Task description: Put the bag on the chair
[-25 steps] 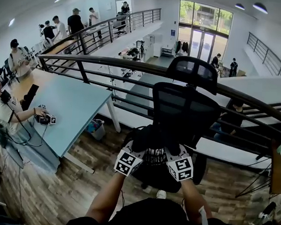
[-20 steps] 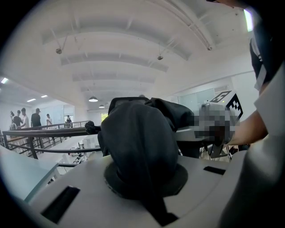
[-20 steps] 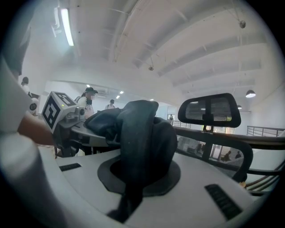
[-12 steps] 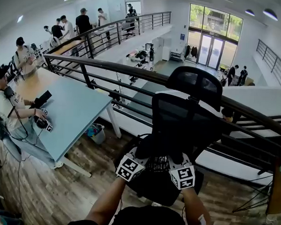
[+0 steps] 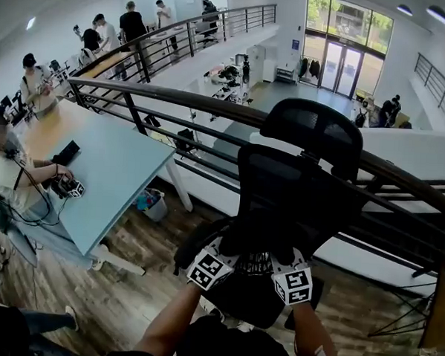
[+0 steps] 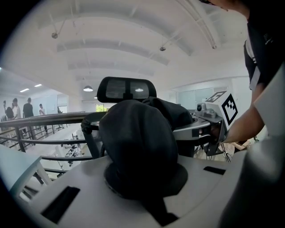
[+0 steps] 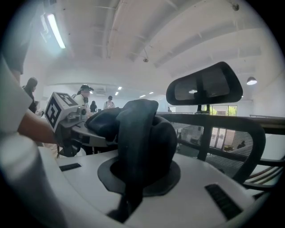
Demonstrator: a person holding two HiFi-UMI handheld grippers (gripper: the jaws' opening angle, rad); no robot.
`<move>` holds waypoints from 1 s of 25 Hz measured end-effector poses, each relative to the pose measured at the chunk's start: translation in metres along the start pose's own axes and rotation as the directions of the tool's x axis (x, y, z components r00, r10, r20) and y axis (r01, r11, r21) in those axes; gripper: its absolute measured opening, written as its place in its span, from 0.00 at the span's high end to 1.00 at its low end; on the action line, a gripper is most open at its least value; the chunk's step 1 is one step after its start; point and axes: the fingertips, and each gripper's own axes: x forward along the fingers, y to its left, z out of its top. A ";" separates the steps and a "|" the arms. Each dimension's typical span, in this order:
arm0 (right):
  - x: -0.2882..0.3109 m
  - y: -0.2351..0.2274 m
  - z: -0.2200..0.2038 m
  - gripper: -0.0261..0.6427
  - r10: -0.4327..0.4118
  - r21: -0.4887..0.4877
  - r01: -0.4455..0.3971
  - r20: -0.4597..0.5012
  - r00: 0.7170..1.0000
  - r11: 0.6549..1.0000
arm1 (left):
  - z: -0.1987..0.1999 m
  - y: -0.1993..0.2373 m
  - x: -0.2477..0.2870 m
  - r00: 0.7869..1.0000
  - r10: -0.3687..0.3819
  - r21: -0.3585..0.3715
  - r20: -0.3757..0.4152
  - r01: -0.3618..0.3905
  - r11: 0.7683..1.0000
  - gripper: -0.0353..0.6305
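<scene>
The black bag (image 5: 253, 241) hangs between my two grippers just in front of the black mesh office chair (image 5: 289, 184), above its seat (image 5: 240, 301). On the bag's left side my left gripper (image 5: 220, 257) is shut on a bunch of its fabric (image 6: 138, 147). My right gripper (image 5: 286, 265) is shut on the right side, with a fold and strap of the bag (image 7: 140, 142) in its jaws. Each gripper view shows the other gripper, the right gripper (image 6: 218, 120) and the left gripper (image 7: 67, 116), close beside it. The chair's headrest (image 5: 314, 130) rises behind the bag.
A dark metal railing (image 5: 174, 104) runs right behind the chair, with a drop to a lower floor beyond it. A pale blue table (image 5: 96, 167) stands at the left with a seated person (image 5: 7, 177), and a bin (image 5: 150, 204) beside its leg. The floor is wood (image 5: 120, 295).
Both grippers have carried the bag forward and a little down, closer to the chair's back and seat. The grip on the bag has not changed.
</scene>
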 end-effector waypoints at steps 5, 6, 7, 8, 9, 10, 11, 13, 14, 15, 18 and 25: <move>0.016 -0.012 -0.020 0.92 -0.002 0.013 0.003 -0.027 1.000 1.000 | -0.019 0.007 0.025 0.999 -0.039 -0.005 -0.020 0.039 0.999 0.92; 0.021 -0.014 -0.023 0.92 -0.007 0.017 0.008 -0.031 0.999 1.000 | -0.021 0.011 0.028 0.999 -0.046 -0.005 -0.023 0.046 0.999 0.92; 0.025 -0.015 -0.024 0.92 -0.013 0.020 0.013 -0.040 0.999 1.000 | -0.024 0.015 0.032 0.998 -0.054 -0.008 -0.026 0.054 0.999 0.92; 0.029 -0.015 -0.026 0.92 -0.019 0.024 0.020 -0.050 0.999 1.000 | -0.025 0.018 0.034 0.998 -0.063 -0.012 -0.031 0.063 0.998 0.92; 0.032 -0.016 -0.028 0.92 -0.024 0.030 0.026 -0.061 0.998 0.999 | -0.028 0.020 0.036 0.997 -0.072 -0.015 -0.036 0.071 0.997 0.92; 0.034 -0.017 -0.031 0.92 -0.029 0.036 0.032 -0.068 0.997 0.999 | -0.030 0.022 0.039 0.996 -0.078 -0.013 -0.042 0.078 0.997 0.92; 0.037 -0.019 -0.035 0.92 -0.034 0.043 0.037 -0.074 0.997 0.998 | -0.034 0.023 0.043 0.995 -0.083 -0.009 -0.049 0.082 0.997 0.92; 0.041 -0.024 -0.048 0.92 -0.047 0.058 0.052 -0.086 0.995 0.997 | -0.043 0.023 0.053 0.994 -0.094 0.000 -0.063 0.094 0.996 0.92; 0.042 -0.026 -0.054 0.92 -0.054 0.066 0.060 -0.094 0.994 0.996 | -0.048 0.022 0.058 0.992 -0.101 0.000 -0.070 0.102 0.995 0.92; 0.043 -0.029 -0.062 0.92 -0.060 0.075 0.067 -0.101 0.993 0.995 | -0.054 0.021 0.063 0.991 -0.109 -0.001 -0.077 0.109 0.994 0.92; 0.048 -0.035 -0.081 0.92 -0.065 0.093 0.077 -0.124 0.990 0.993 | -0.069 0.022 0.078 0.988 -0.122 -0.012 -0.098 0.122 0.992 0.92; 0.061 -0.048 -0.111 0.92 -0.077 0.126 0.099 -0.170 0.982 0.987 | -0.093 0.028 0.106 0.982 -0.137 -0.049 -0.132 0.132 0.990 0.92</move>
